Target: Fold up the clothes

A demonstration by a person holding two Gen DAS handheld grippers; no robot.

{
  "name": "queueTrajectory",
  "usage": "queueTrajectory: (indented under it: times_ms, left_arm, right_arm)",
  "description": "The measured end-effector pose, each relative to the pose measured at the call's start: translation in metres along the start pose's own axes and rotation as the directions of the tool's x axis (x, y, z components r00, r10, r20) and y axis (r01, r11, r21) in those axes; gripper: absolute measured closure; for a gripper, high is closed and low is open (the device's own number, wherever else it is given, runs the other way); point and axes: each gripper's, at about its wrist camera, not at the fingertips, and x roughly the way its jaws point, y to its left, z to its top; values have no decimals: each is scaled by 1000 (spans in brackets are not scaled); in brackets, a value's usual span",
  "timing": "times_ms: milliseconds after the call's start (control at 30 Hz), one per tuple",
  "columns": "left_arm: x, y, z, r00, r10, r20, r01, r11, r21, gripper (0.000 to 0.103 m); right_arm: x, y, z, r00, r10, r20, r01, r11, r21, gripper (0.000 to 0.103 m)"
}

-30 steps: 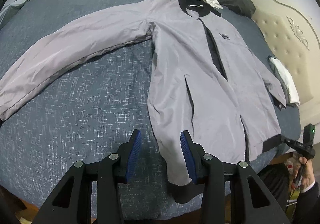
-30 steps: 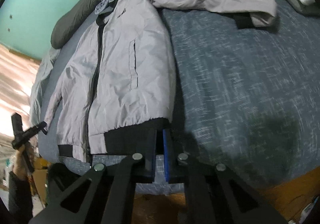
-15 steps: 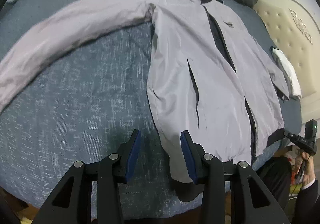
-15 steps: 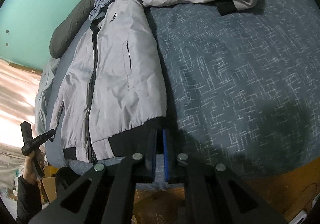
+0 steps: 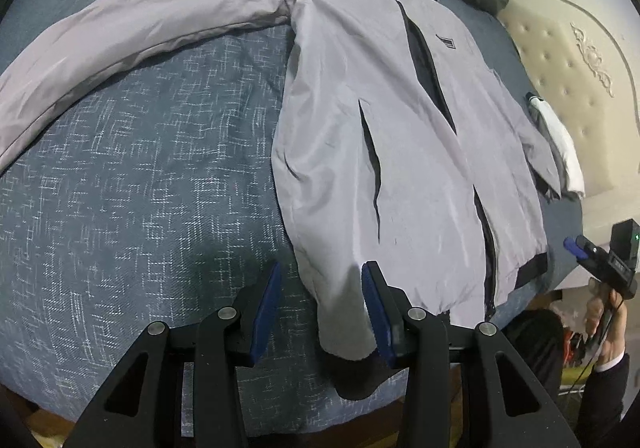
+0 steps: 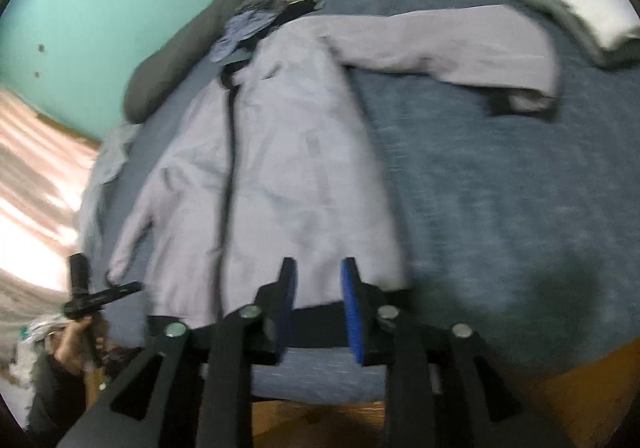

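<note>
My left gripper (image 5: 320, 308) hangs with jaws apart, astride the jacket (image 5: 400, 168) hem corner; my right gripper (image 6: 318, 302), jaws opening, holds nothing. The jacket lies flat on the bed (image 5: 140, 208). I'd pinch both hem corners evenly before folding.

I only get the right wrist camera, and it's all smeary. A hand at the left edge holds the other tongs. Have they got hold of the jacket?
Observer: No. In the left wrist view the left tongs stand open, and the grey jacket's bottom corner lies between the pads, ungripped.
Operator: Is the front done up? I just see a dark line.
Observer: Not at the chest. The two sides gape there and show the dark lining.
Operator: What's past the bed on the far side?
Observer: A cream tufted headboard, at the right of that view.
</note>
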Motion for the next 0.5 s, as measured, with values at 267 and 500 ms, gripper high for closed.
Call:
queueTrajectory:
  times_ms: [267,500]
  left_arm:
    - [-13,1,-4,1000,2,14,-2,1000,22,58]
    - [-21,0,-6,999,-5,32,4,999,45,58]
  right_arm:
    - [95,88,-7,969,54,-241,-104,974,-200,44]
    - [149,117,-15,946,62,-319,-134,968,-211,44]
